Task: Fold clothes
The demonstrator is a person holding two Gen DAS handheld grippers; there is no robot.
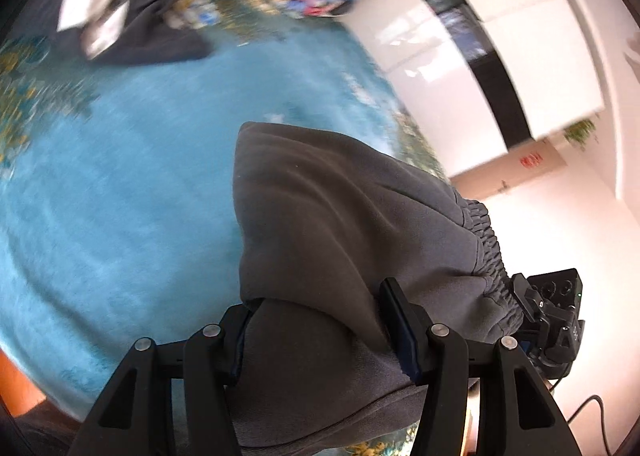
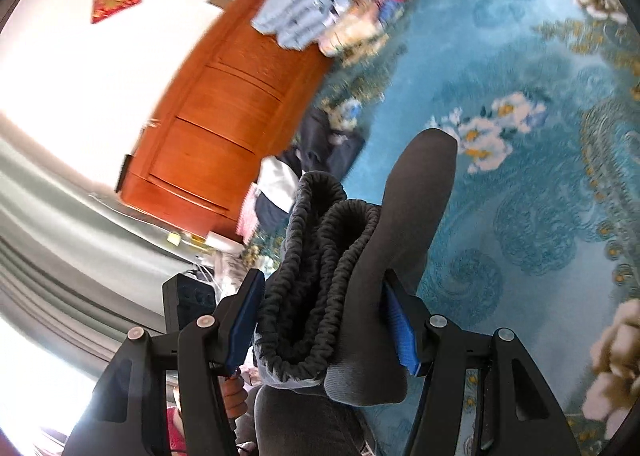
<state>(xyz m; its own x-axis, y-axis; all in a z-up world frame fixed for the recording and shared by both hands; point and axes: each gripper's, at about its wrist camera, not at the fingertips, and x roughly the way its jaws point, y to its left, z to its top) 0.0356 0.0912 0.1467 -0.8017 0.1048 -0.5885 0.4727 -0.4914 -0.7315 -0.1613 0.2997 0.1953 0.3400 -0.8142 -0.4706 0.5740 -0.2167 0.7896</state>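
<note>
Grey sweatpants (image 1: 328,224) hang lifted above a blue floral carpet (image 1: 120,184). My left gripper (image 1: 320,336) is shut on a bunched fold of the grey fabric. My right gripper (image 2: 324,324) is shut on the same sweatpants (image 2: 400,240) at the gathered elastic waistband (image 2: 320,280), which is doubled between the blue pads (image 2: 402,332). The right gripper also shows in the left wrist view (image 1: 556,316), at the waistband end to the right.
A dark garment with white pieces (image 1: 132,20) lies on the carpet at the far left. A pile of folded clothes (image 2: 320,4) sits by an orange wooden dresser (image 2: 216,128). White wall (image 1: 460,68) borders the carpet. A cable (image 1: 588,408) runs at lower right.
</note>
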